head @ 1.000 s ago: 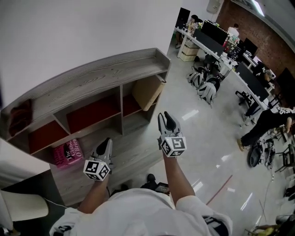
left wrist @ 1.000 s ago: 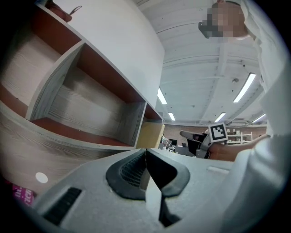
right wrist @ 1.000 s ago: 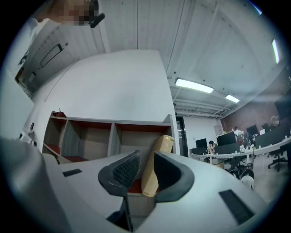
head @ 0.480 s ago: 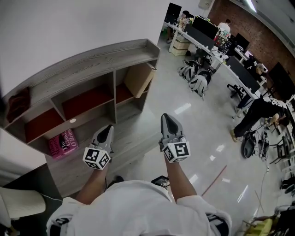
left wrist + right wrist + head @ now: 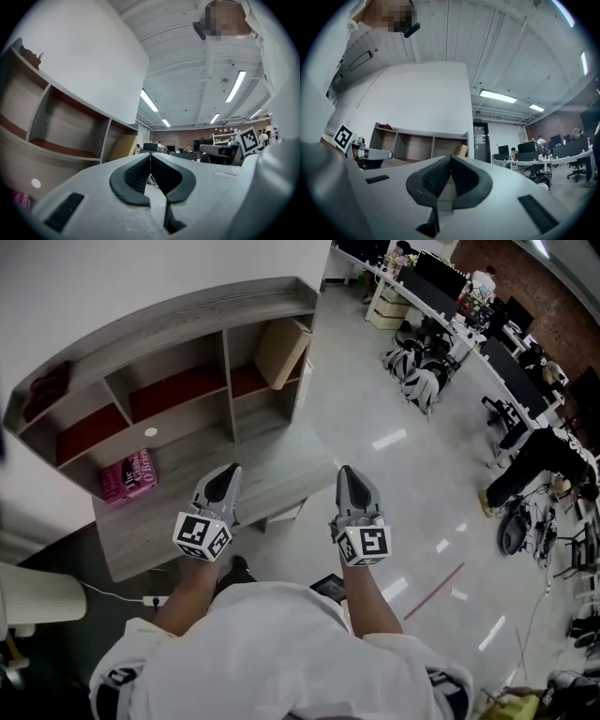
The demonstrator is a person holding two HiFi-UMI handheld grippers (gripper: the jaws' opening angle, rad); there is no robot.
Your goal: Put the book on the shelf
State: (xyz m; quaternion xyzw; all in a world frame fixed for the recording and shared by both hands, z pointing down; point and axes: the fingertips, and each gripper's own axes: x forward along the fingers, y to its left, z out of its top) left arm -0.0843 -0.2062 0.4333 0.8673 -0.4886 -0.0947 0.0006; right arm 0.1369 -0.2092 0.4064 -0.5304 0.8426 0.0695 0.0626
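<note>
Tongs in both hands are pressed together and pinch nothing. The left tongs [image 5: 225, 480] and the right tongs [image 5: 349, 479] are held side by side in front of the person's white-sleeved arms. Each carries its cube of square markers, and both point out towards the shelf [image 5: 187, 320]. In each gripper view the dark ribbed pads meet at their tips, with only air in the hollow behind them.

Ahead of the tongs, the shelf is a pale grey wooden unit set against a white wall [image 5: 112, 277]. It has a row of open compartments with dark red backs, and a wide bottom board juts out from under them towards the person.

The book [image 5: 128, 476], with a pink cover, lies flat on that bottom board near the shelf's left end. It is well apart from both tongs, and nearer the left one. A small white disc [image 5: 150, 432] lies on the board just beyond the book.

A cardboard box [image 5: 281, 351] leans tilted in the shelf's rightmost compartment. A dark red object [image 5: 52, 381] sits on the shelf's top board at its left end.

Right of the shelf, a glossy grey floor [image 5: 403, 465] runs back to a long counter [image 5: 441, 301] carrying monitors, with people around it.
</note>
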